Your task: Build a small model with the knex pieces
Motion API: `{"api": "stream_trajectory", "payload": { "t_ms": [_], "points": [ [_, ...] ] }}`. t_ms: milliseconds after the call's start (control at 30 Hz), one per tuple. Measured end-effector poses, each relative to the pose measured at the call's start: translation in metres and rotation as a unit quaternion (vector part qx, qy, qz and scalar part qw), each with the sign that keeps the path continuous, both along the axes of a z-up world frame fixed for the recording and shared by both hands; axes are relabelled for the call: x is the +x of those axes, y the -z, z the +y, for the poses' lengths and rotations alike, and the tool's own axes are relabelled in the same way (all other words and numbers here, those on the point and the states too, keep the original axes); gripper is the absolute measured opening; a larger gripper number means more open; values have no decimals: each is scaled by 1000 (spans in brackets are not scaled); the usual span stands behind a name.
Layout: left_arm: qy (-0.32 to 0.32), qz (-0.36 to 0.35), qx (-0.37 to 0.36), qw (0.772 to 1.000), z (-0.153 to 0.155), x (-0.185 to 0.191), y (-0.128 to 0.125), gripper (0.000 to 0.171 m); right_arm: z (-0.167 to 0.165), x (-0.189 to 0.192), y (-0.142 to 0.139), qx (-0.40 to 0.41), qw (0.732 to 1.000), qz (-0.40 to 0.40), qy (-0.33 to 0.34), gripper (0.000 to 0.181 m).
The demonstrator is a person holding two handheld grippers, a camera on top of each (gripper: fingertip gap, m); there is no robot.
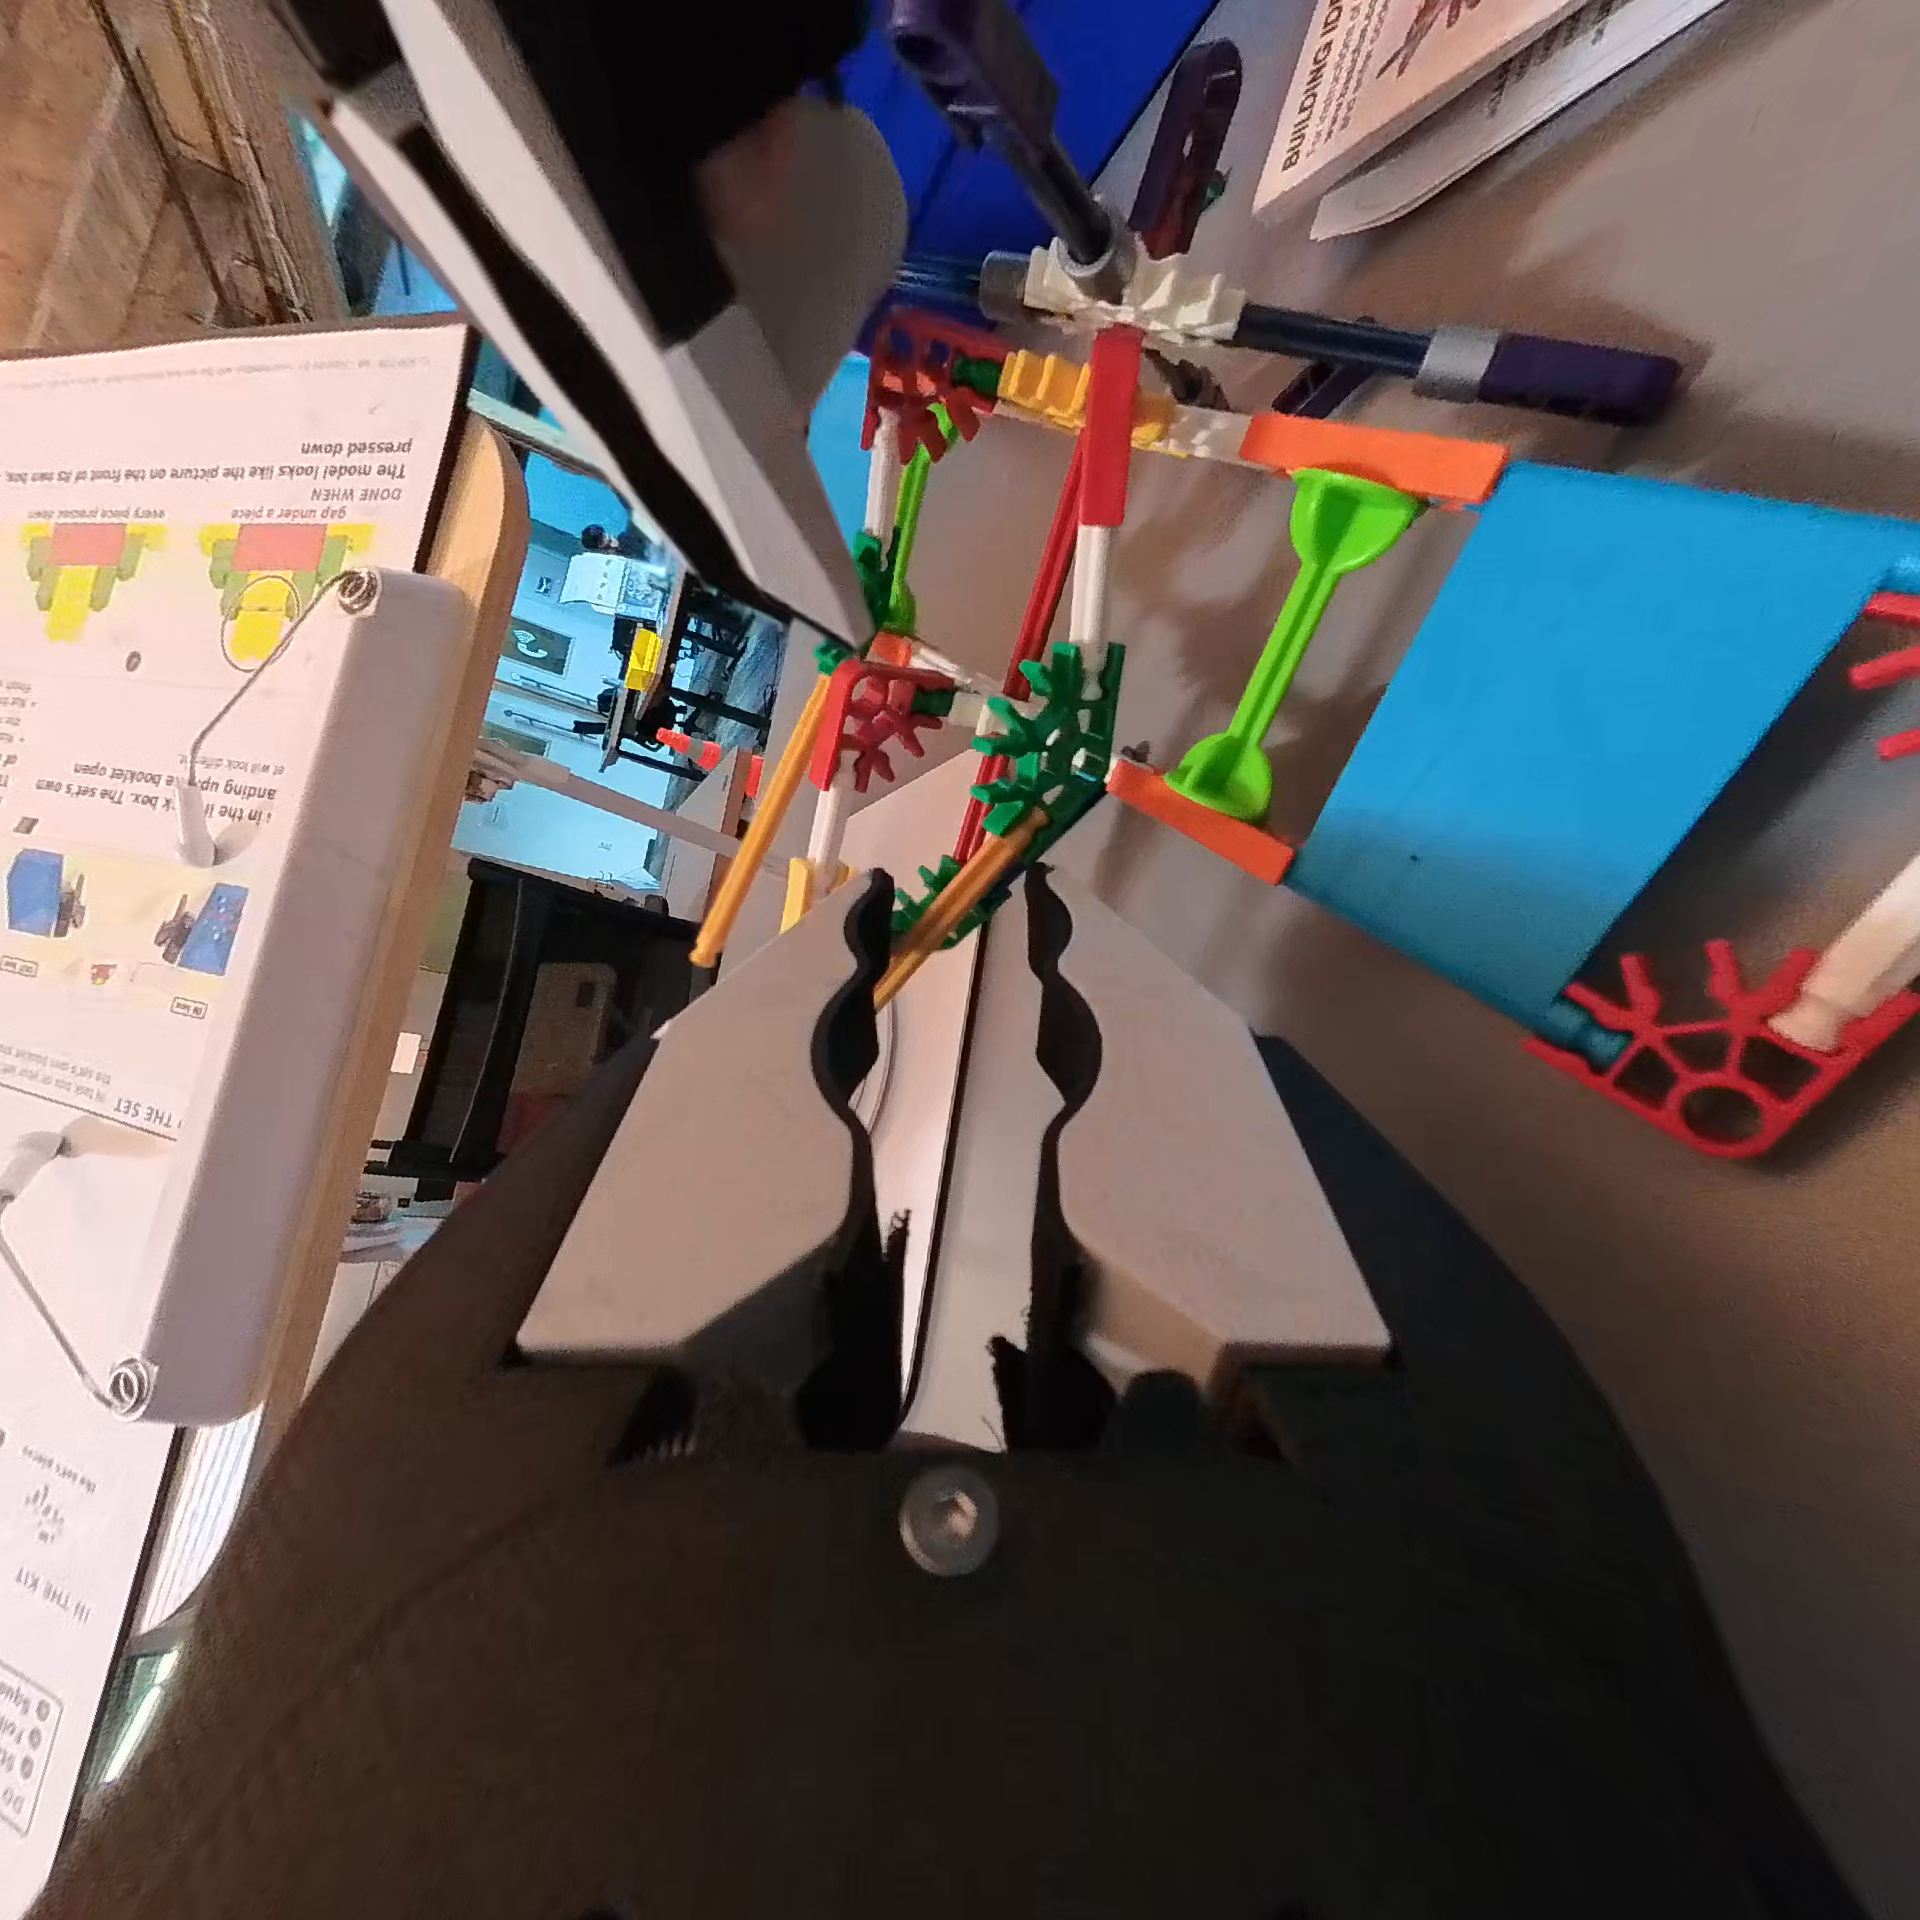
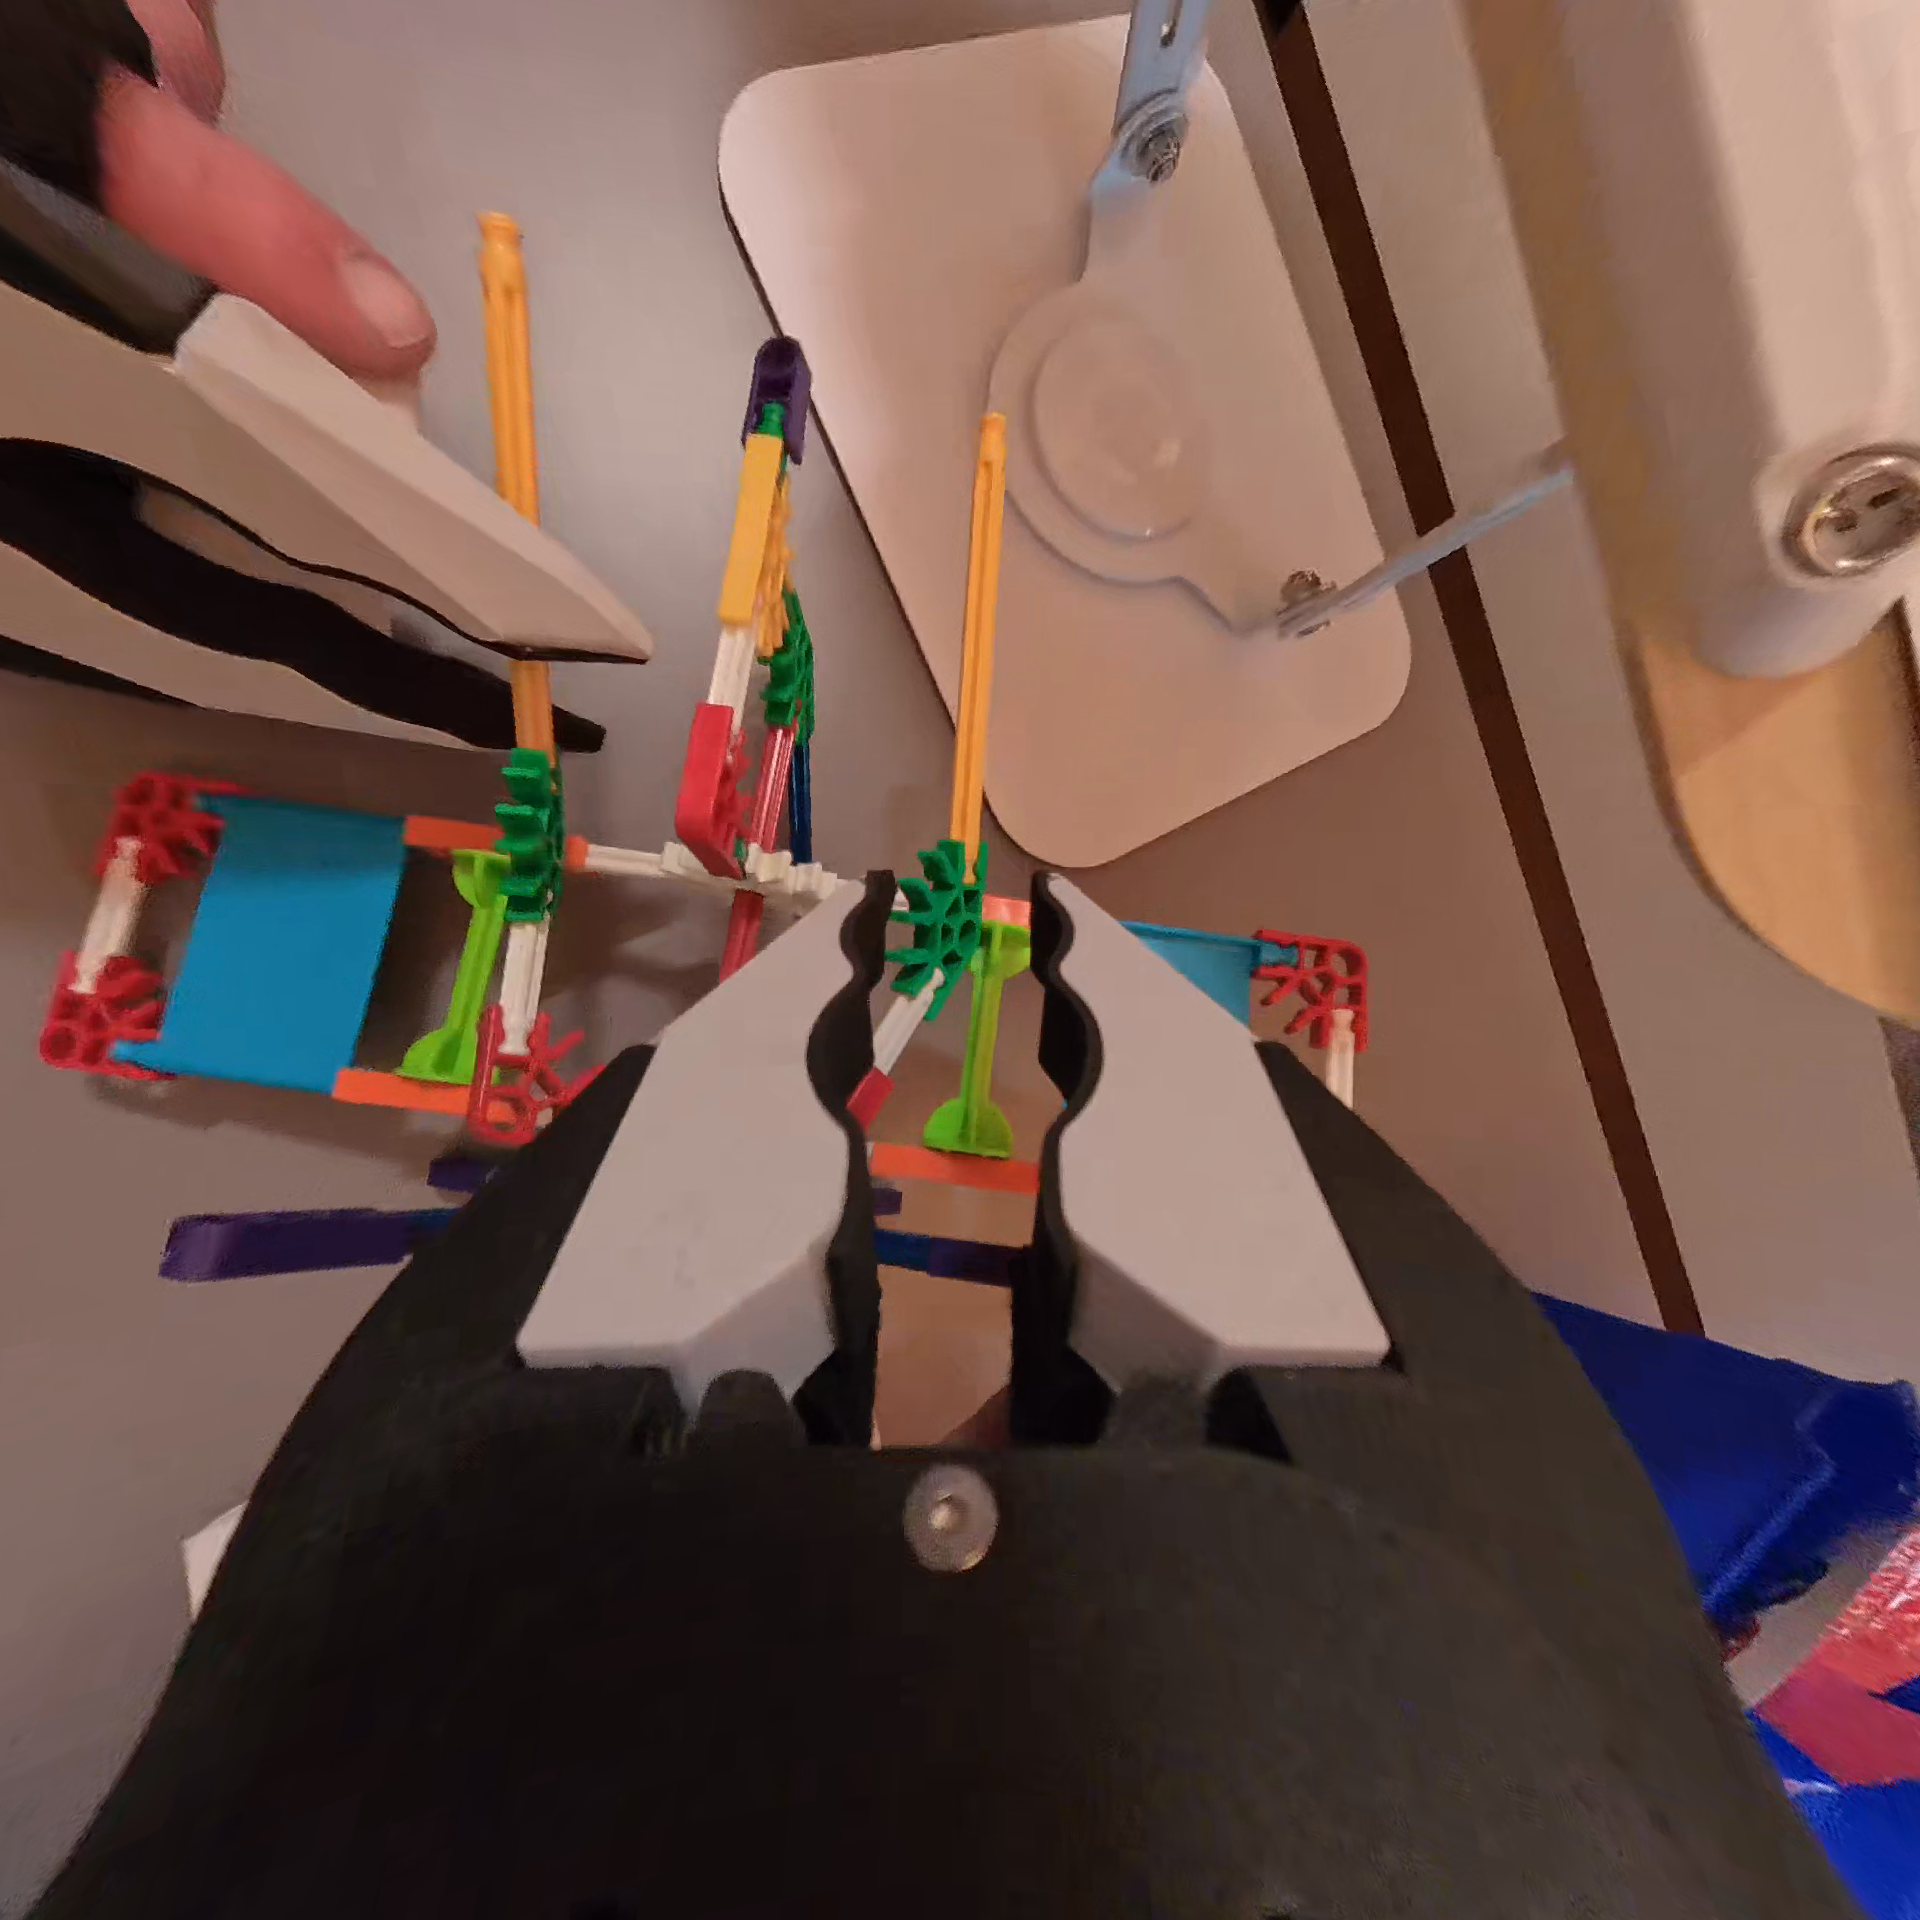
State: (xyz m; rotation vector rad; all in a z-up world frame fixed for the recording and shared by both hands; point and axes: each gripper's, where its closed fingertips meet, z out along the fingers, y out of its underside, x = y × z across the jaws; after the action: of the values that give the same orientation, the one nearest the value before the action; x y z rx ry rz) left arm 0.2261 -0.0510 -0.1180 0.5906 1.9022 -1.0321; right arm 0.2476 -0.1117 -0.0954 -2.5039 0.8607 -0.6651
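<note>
The rod-and-connector model (image 2: 727,831) stands on the grey table (image 2: 260,1403), apparently steadied from two sides. The right gripper (image 2: 956,894) has its jaws partly open around a green connector (image 2: 935,935), not visibly clamped; the left gripper (image 1: 956,894), jaws likewise apart, straddles an orange rod (image 1: 956,914). A blue box (image 2: 1714,1455) shows at the table's edge, contents unclear.

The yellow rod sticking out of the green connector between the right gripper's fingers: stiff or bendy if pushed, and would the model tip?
The yellow rod looks thin and long, so it would probably flex a little. It joins the green connector at one end only, so a sideways push might pop it out. The model is an open, light-looking frame, likely to slide or tip.
</note>
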Motion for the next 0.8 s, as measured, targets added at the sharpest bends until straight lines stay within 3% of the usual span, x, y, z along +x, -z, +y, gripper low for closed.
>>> {"api": "stream_trajectory", "payload": {
  "t_ms": [200, 267, 633, 800],
  "points": [
    [0, 3, 0, 1000, 0, 0, 1, 23, 0, -1, 3, -28, 1000, -1, -4, 19],
    [0, 5, -2, 1000, 0, 0, 0, 23, 0, -2, 3, -39, 999, 1, -4, 7],
    [3, 9, 6, 1000, -2, -2, 5, 21, 10, -7, -1, 49, 998, 29, -8, 6],
    [3, 10, 8, 1000, -2, -2, 7, 21, 9, -8, 3, 27, 999, 33, -9, 7]
  ]
}}
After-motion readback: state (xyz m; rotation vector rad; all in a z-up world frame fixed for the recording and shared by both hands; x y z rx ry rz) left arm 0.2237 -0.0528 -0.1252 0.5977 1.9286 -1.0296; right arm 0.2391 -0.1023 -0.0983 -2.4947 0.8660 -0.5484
